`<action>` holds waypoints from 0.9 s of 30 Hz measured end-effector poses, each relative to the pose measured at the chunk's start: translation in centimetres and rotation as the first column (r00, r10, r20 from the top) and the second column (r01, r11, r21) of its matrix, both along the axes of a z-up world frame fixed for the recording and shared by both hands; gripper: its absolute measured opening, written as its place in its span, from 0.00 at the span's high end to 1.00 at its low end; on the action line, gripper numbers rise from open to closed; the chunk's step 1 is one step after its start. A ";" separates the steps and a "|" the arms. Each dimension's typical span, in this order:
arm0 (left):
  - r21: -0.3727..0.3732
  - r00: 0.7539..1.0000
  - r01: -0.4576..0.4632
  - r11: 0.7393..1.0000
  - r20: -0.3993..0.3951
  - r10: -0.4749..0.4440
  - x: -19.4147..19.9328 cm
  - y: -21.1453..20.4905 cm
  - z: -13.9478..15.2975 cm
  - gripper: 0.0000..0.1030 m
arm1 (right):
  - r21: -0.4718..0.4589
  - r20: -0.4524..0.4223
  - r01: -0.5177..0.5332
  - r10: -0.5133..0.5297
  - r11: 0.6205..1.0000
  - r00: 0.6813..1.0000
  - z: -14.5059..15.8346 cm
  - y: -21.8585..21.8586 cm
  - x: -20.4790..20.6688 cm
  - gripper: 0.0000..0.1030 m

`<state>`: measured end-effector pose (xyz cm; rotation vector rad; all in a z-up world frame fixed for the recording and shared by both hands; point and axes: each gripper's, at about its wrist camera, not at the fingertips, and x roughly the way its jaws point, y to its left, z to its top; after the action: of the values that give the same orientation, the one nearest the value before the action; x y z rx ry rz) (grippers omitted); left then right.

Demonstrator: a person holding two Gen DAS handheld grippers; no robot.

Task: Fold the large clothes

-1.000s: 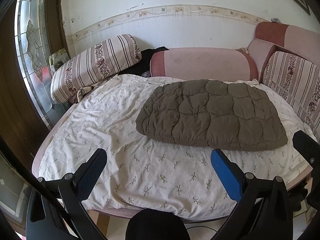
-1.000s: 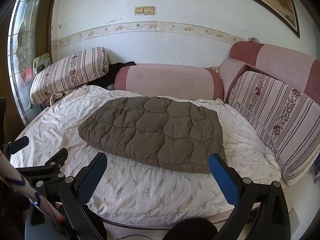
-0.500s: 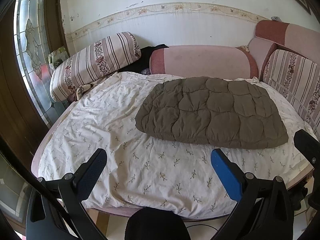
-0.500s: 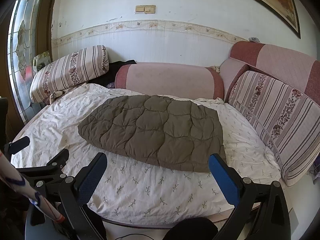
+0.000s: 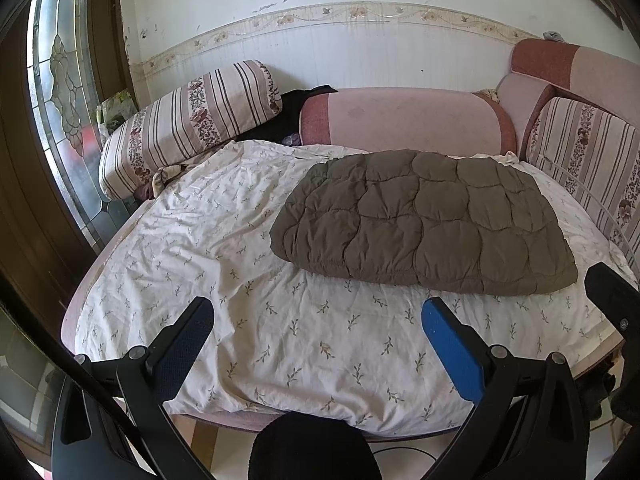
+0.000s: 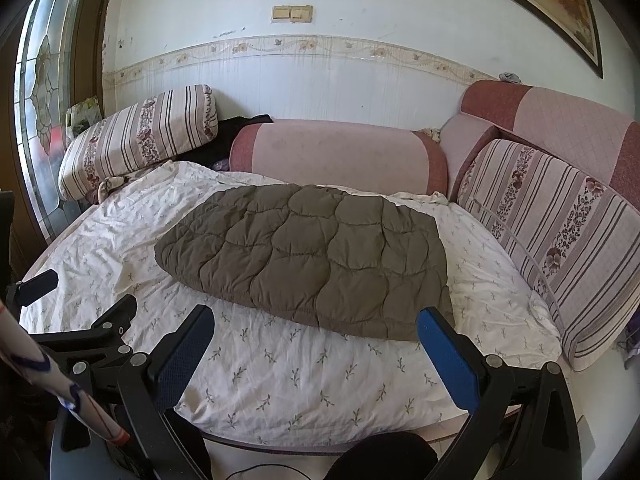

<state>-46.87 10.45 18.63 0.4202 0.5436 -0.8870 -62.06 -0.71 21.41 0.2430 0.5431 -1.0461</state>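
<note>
White walls with a floral border strip rise behind a bed spread with a wrinkled white sheet printed with small leafy sprigs. Pink bolsters line the far edge, with striped floral cushions at the far left and along the right side. A stained-glass window stands at the left, and a double wall switch sits high on the wall. A folded brown quilted jacket lies flat on the sheet, toward the middle and right of the bed, its puffy stitched panels facing up and its elastic hem toward the near edge. Both tools hover over the near edge of the bed, apart from the garment. The left gripper has its fingers spread wide and holds nothing; one finger is black, the other blue. The right gripper is likewise released and empty, its blue finger just beside the jacket's near right corner. In the right wrist view, the left gripper's black frame shows at the near left.
</note>
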 end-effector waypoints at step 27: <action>-0.002 1.000 -0.001 1.000 0.002 0.001 0.0 0.3 -0.2 0.00 | 0.005 -0.008 -0.001 0.001 1.000 1.000 -0.2 0.0 -0.2 0.00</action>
<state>-46.88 10.80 18.47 0.4186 0.5409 -0.8861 -62.24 -0.72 21.19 0.2434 0.5531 -1.0447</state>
